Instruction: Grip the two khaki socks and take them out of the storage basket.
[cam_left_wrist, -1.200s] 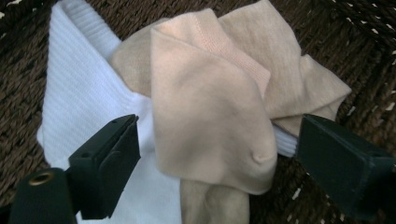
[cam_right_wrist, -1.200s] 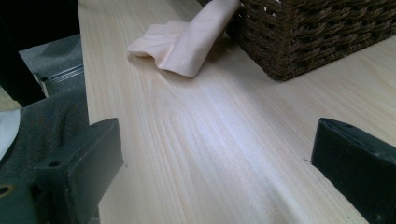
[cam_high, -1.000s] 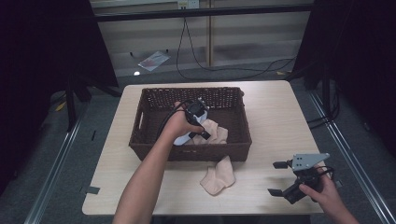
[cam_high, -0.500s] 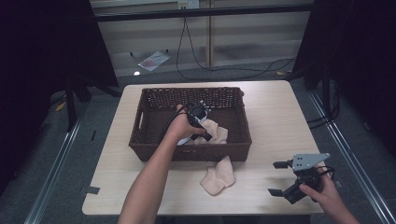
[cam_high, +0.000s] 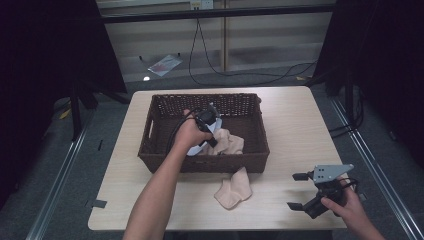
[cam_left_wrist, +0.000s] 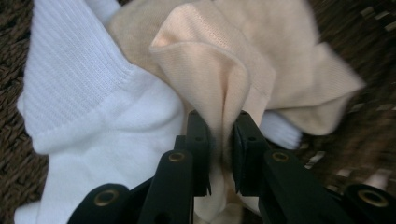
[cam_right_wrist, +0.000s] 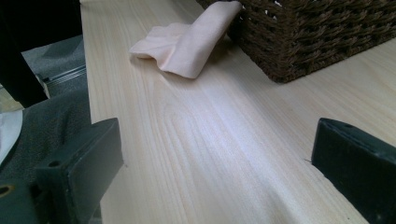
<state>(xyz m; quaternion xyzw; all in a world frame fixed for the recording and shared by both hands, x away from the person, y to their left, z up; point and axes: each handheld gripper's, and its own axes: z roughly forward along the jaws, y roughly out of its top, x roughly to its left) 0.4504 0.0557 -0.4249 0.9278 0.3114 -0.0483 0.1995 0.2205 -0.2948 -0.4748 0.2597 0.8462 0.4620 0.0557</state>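
Left tongs (cam_left_wrist: 220, 140) amid basket (cam_high: 150, 150) socks (cam_left_wrist: 243, 70)

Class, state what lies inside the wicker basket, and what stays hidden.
Inside the basket lie a peach sock and a white sock; the left tongs pinch the peach one. Anything beneath the socks is covered.

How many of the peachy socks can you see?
2. One peach knitted sock lies in the brown wicker basket beside a white ribbed sock, with the left gripper shut on a fold of it. The other lies on the table outside the basket. More may be hidden underneath.
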